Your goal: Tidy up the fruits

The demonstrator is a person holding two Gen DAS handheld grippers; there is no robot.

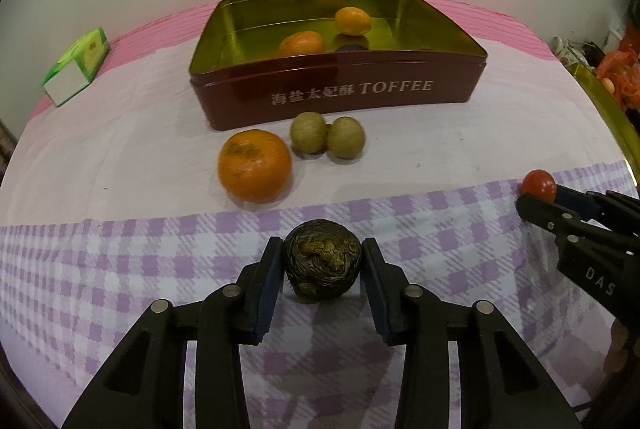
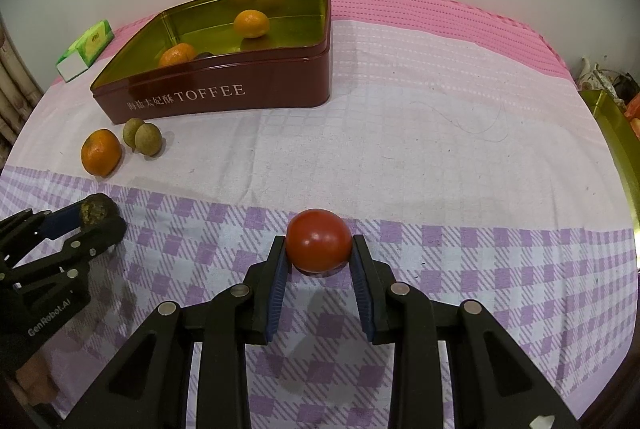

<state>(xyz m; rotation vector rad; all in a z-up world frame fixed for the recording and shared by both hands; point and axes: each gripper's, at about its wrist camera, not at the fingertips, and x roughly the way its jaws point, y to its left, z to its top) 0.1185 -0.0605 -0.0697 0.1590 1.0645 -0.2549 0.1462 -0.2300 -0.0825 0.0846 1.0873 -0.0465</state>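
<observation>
Because both grippers are loaded at once, the likeliest trouble is a fruit slipping on the way to the tin [image 1: 340, 97]. The left gripper [image 1: 322, 265] is closed on a dark wrinkled fruit [image 1: 322, 263], its pads pressing the two sides near their tips, and that lumpy, glossy skin gives the pads an uneven seat; a quick swing could, I think, twist it loose onto the checked cloth [image 1: 120, 269]. The right gripper [image 2: 319, 249] is clamped on a red tomato [image 2: 319, 240], again held close to the fingertips rather than deep between the jaws — smooth and round, it could squirt forward if the squeeze grows, or bruise if it is soft. Neither fruit is clearly lifted: both look to sit at or just above the cloth, and I cannot tell whether they touch it. The tin stands beyond both tools, open at the top, with two orange fruits and something dark already inside; from the left gripper it lies straight ahead, from the right one ahead and to the left. Between the left gripper and the tin lie a large orange [image 1: 255, 165] and two small brown-green fruits [image 1: 327, 137], touching each other just before the tin's front wall — a low carry could knock them and send them rolling. The two grippers also stand near each other, so crossing paths over the tin could make them collide.
</observation>
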